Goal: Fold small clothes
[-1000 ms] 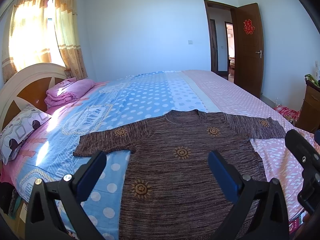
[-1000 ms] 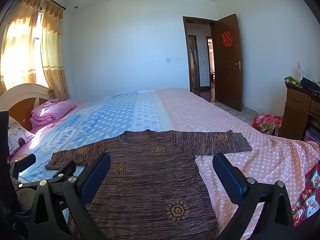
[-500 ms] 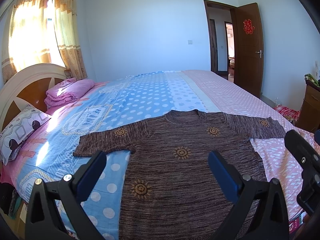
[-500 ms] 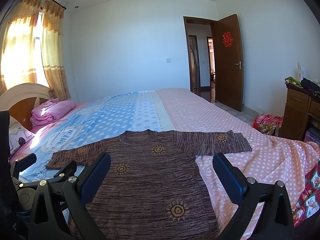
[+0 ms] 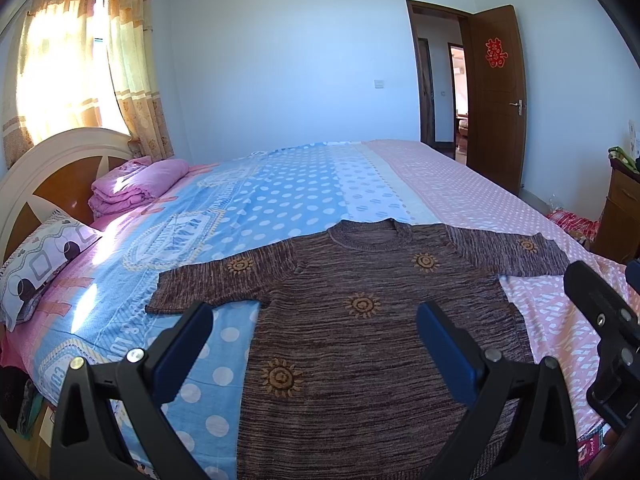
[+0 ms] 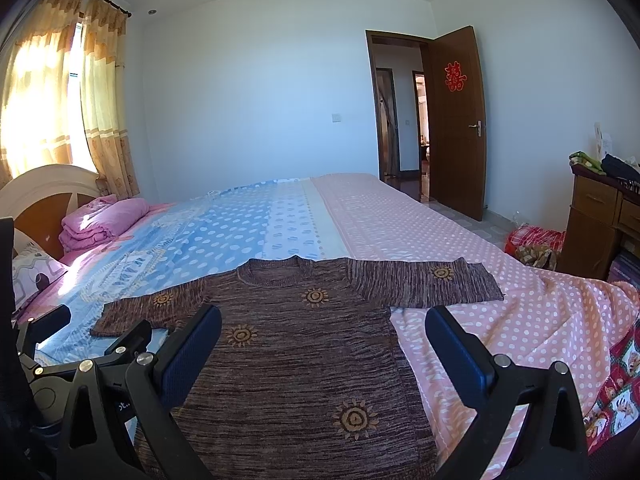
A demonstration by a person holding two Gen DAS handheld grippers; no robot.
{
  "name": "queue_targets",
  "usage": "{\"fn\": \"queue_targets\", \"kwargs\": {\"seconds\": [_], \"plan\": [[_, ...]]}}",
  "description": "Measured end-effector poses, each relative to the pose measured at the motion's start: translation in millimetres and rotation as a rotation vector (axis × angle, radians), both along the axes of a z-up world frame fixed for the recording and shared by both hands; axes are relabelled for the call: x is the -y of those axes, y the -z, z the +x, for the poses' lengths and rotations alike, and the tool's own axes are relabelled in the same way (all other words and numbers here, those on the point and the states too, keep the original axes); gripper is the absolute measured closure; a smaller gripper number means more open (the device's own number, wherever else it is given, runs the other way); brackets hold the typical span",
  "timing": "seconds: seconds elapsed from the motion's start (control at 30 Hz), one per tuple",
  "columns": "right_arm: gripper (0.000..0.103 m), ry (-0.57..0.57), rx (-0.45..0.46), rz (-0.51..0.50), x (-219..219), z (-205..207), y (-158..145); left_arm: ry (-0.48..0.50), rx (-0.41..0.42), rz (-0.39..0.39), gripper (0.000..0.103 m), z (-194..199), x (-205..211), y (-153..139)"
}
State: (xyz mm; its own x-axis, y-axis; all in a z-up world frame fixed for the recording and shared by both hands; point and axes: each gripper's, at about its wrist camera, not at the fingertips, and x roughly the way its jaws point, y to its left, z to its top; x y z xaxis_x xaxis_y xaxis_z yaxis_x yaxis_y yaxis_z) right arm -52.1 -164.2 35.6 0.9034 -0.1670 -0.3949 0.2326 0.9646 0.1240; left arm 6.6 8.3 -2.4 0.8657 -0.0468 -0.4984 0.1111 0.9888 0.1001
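Note:
A brown knit sweater [image 5: 372, 332] with orange sun motifs lies flat on the bed, both short sleeves spread out; it also shows in the right wrist view [image 6: 304, 356]. My left gripper [image 5: 314, 340] is open and empty, held above the sweater's lower left part. My right gripper [image 6: 324, 344] is open and empty, held above the sweater's lower right part. The right gripper's body shows at the right edge of the left wrist view [image 5: 600, 320], and the left gripper's body at the left of the right wrist view [image 6: 80, 356]. Neither gripper touches the cloth.
The bed [image 5: 280, 200] has a blue and pink dotted cover. Folded pink bedding [image 5: 132, 188] and a patterned pillow [image 5: 40, 256] lie by the headboard at left. A wooden dresser [image 6: 600, 224] and a red bag [image 6: 532, 244] stand at right. A brown door [image 6: 456, 120] is open.

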Motion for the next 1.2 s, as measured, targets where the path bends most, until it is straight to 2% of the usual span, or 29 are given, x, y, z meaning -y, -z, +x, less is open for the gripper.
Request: {"fn": "queue_targets", "kwargs": {"seconds": [1.2], "plan": [[0.001, 0.0, -0.016, 0.003, 1.5, 3.2, 4.2, 0.015, -0.018, 0.0, 0.0, 1.2, 5.7, 7.0]]}}
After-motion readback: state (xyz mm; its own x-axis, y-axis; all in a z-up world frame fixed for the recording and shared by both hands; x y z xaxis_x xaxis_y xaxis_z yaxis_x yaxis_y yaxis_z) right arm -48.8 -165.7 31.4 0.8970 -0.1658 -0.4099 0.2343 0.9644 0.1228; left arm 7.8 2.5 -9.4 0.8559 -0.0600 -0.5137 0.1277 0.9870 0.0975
